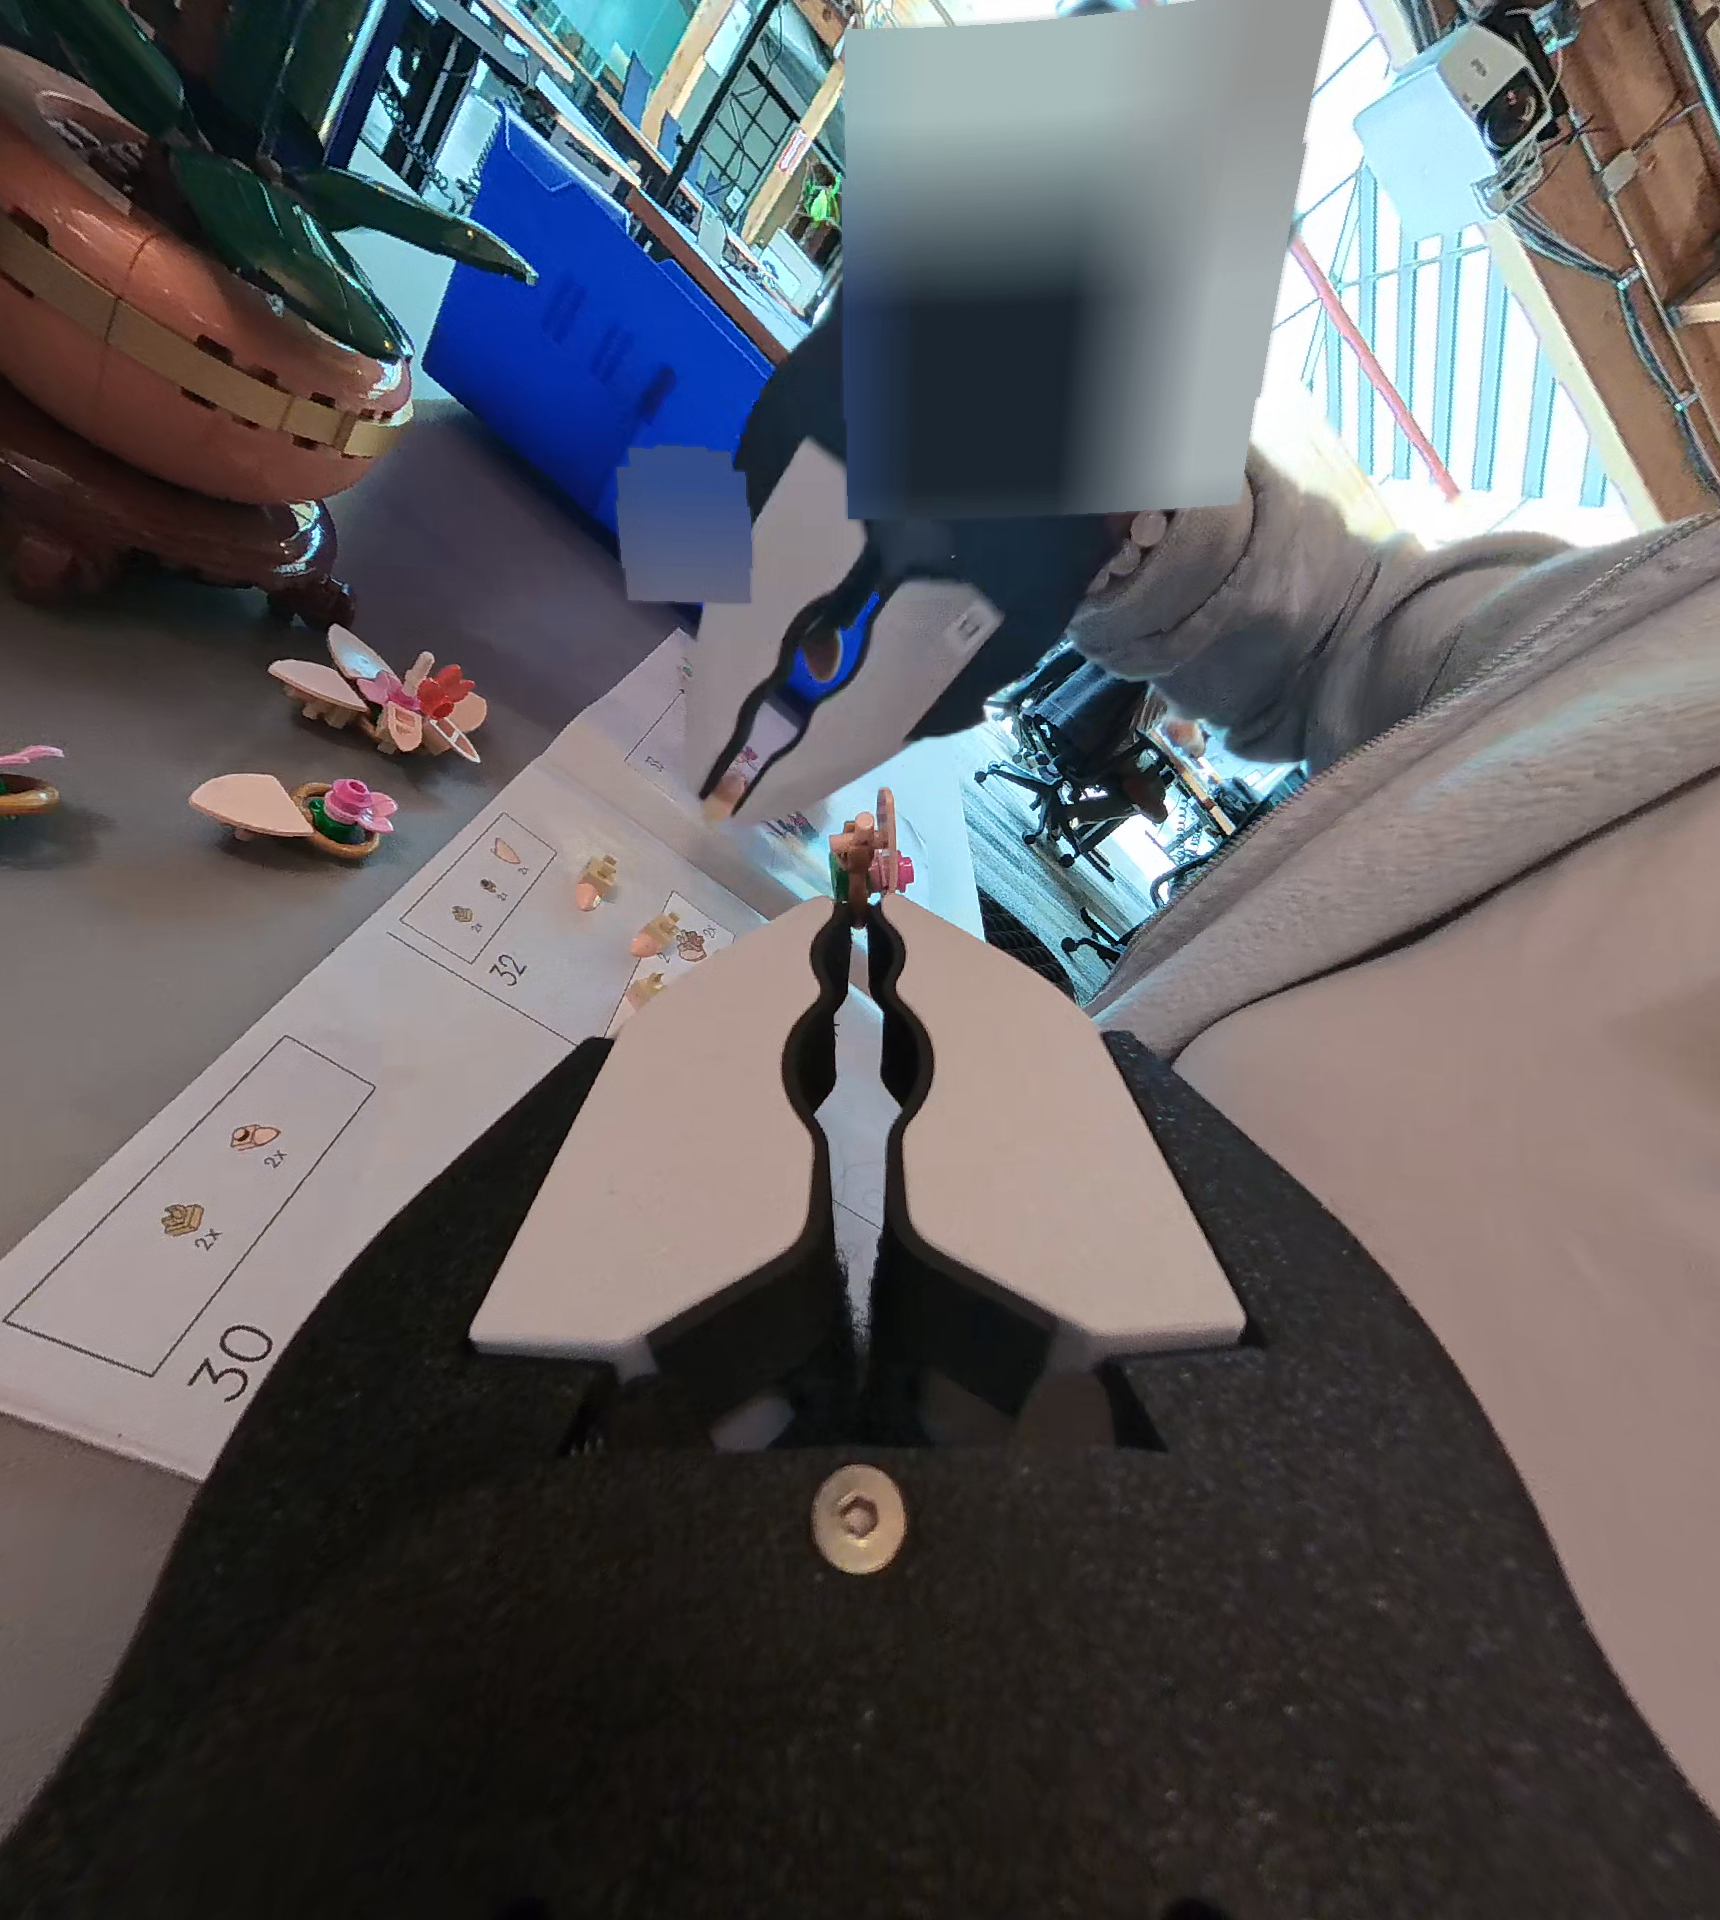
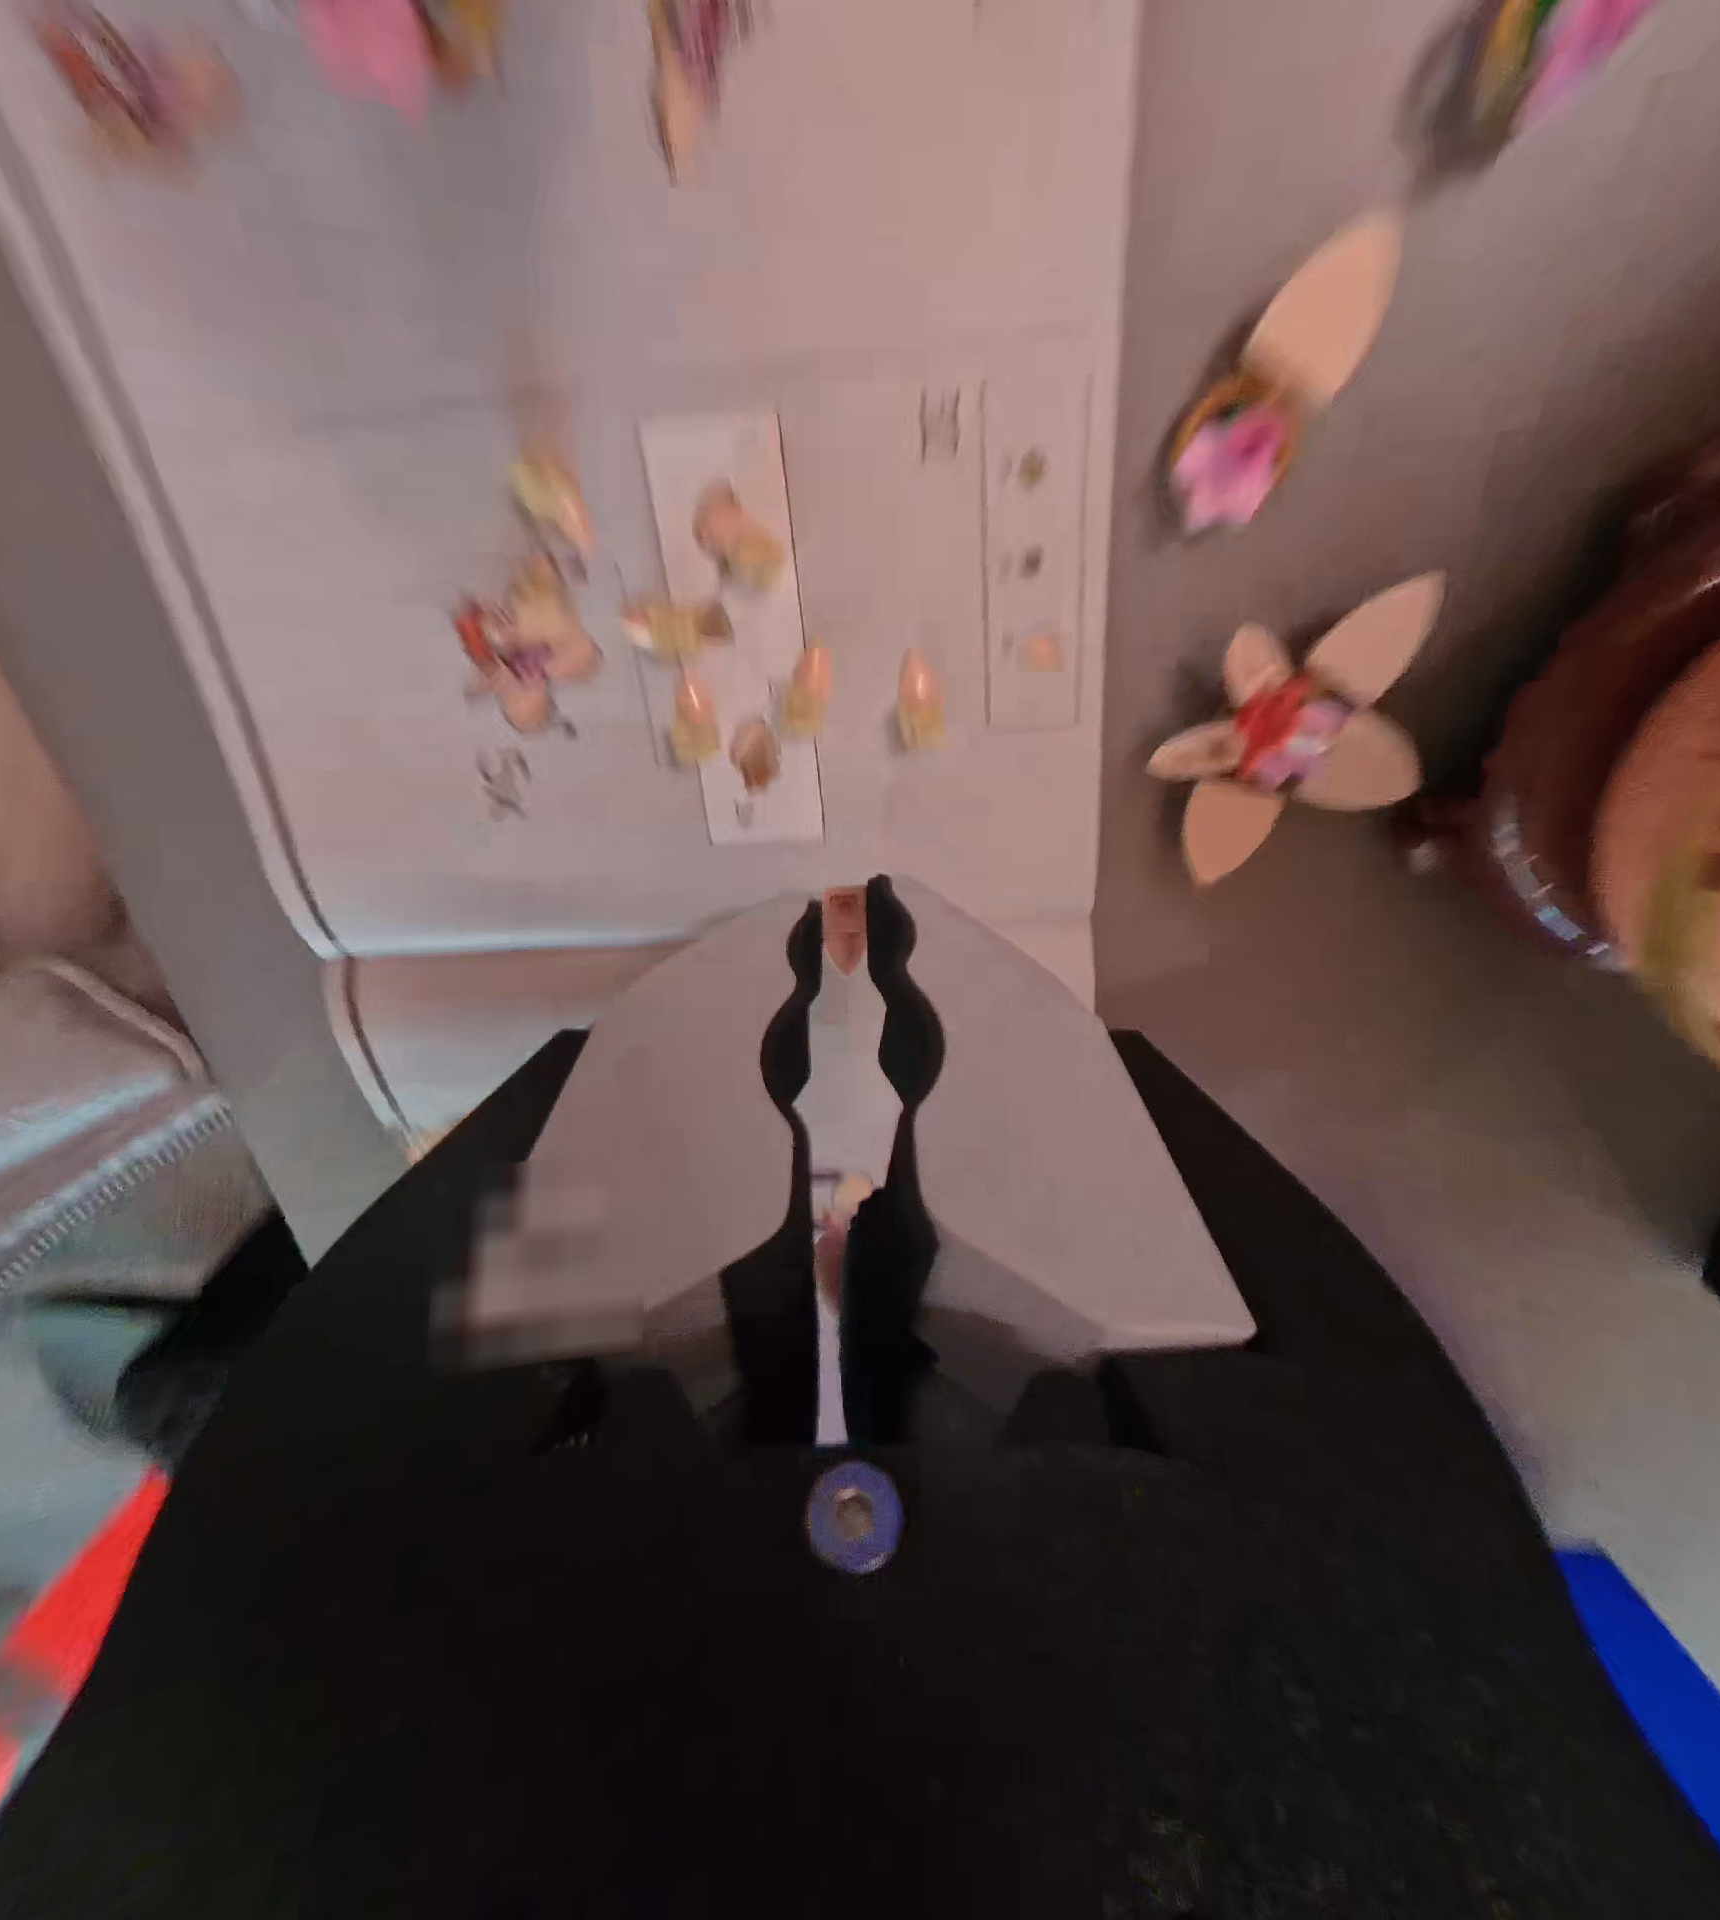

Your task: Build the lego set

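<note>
**Two hand-held grippers, each pinching a small brick piece**

Left wrist view: The left hand-held gripper [image 1: 858,914] is pressed nearly together. It pinches the thin stem of a little brick flower [image 1: 871,847], with brown, green and pink bits sticking up past the tips. The right hand-held gripper [image 1: 731,800] hangs just beyond it, tips pointing down at the booklet [image 1: 336,1049]. A small peach piece [image 1: 723,795] sits at its tips. My guess is that this is a joining step: one small piece is being brought to the flower. The next move would need careful lining up, because both pieces are tiny. More peach pieces [image 1: 594,883] lie on the booklet. Finished flowers [image 1: 388,696] lie on the grey tabletop [image 1: 139,935], well apart from the grippers. A big pink pot [image 1: 139,343] with dark green leaves stands at the far left. A blue bin [image 1: 596,343] is behind it. A person's grey sleeve [image 1: 1458,831] fills the right side. The room looks like a workshop, with office chairs and wooden beams.

Right wrist view: This view is blurry. The right hand-held gripper [image 2: 848,914] is closed on the peach piece [image 2: 843,930], with a dark pad on each side of it. Below lie the booklet [image 2: 399,416], loose peach pieces [image 2: 804,691], a flower [image 2: 1292,727] and the pot [image 2: 1687,831].
</note>
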`<state>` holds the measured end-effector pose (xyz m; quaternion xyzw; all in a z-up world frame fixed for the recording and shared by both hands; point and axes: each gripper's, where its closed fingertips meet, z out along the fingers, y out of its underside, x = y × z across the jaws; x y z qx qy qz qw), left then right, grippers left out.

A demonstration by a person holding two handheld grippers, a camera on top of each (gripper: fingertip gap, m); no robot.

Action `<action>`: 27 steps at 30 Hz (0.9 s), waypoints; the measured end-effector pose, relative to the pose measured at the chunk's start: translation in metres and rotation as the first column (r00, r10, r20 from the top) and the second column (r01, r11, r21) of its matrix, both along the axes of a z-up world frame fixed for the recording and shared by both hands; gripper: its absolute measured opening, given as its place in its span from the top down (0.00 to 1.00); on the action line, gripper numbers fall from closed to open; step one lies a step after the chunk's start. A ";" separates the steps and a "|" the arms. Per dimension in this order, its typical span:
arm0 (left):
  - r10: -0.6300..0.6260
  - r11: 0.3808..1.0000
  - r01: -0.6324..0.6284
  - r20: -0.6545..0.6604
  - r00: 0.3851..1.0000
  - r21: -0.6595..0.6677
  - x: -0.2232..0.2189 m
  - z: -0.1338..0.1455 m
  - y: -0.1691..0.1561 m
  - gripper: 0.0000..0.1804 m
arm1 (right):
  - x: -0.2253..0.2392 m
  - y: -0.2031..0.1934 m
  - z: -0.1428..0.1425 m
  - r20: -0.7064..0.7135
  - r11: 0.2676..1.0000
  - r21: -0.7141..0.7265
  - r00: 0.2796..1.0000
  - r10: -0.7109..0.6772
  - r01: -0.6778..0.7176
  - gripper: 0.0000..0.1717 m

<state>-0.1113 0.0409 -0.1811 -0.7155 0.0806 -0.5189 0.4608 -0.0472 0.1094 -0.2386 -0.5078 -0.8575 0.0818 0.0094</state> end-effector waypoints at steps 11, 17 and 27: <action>0.125 0.992 -0.125 0.033 0.992 -0.003 -0.010 0.003 0.014 0.99 | -0.054 -0.050 0.115 -0.846 0.914 -0.392 0.430 -0.316 -0.100 0.96; 0.093 0.995 -0.096 0.193 0.977 0.005 0.006 0.023 0.017 0.99 | -0.044 -0.054 0.116 -0.881 0.902 -0.414 0.304 -0.362 -0.126 0.96; -0.176 0.950 0.235 0.274 0.946 -0.203 0.057 0.011 -0.020 0.99 | 0.005 -0.062 0.088 -0.910 0.884 -0.309 0.378 -0.169 -0.349 0.96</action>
